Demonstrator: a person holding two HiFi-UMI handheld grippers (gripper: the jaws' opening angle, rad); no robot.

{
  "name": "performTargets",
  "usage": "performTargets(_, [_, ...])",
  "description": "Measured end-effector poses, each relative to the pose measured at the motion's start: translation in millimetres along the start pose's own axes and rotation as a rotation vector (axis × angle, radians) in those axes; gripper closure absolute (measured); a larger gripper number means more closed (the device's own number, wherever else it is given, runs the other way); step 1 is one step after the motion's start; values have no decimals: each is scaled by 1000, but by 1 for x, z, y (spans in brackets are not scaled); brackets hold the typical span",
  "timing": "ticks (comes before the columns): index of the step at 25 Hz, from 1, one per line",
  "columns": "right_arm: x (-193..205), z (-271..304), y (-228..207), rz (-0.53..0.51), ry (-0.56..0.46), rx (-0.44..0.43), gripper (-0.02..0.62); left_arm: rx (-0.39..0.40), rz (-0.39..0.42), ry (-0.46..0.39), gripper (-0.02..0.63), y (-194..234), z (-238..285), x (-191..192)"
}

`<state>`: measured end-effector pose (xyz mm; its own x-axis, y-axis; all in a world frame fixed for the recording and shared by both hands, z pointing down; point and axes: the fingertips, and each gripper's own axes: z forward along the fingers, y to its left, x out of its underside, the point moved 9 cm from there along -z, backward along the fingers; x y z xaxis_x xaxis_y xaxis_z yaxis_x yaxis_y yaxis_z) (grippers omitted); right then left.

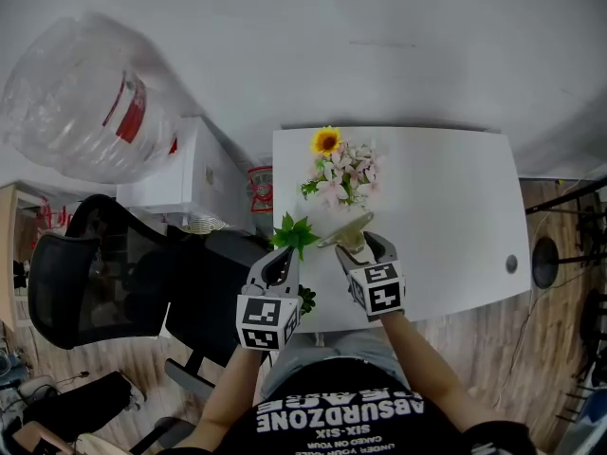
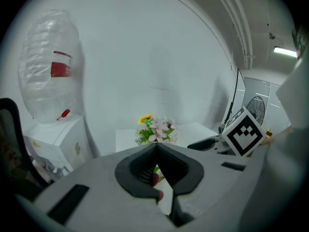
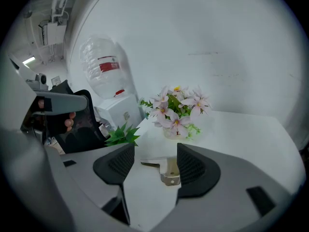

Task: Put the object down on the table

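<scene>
Head view, left to right: the left gripper [image 1: 285, 252] is held at the near-left edge of the table [image 1: 455, 207], its jaws closed on the stem of a green sprig [image 1: 295, 232], as read in the left gripper view. The metal bracket [image 1: 347, 229] is seen lying on the table, just short of the flower bunch [image 1: 343, 173]. The right gripper [image 1: 366, 245] is spread wide, with the bracket between its pads, nearer the right one. Release is judged done; the jaws are best kept spread and lifted straight clear, so the bracket is not dragged.
</scene>
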<state>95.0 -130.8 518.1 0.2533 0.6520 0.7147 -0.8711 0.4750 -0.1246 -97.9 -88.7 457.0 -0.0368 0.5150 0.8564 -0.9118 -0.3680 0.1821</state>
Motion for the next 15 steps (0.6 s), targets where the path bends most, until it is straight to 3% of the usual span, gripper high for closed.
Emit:
performTargets(6, [-1, -20, 2, 21, -53, 12, 385, 17, 17, -6, 601, -10, -3, 0])
performTargets(11, [0, -39, 7, 25, -86, 20, 530, 35, 33, -17, 601, -19, -9, -2])
performTargets(15, [3, -53, 12, 26, -118, 33, 594, 52, 46, -23, 601, -27, -13, 0])
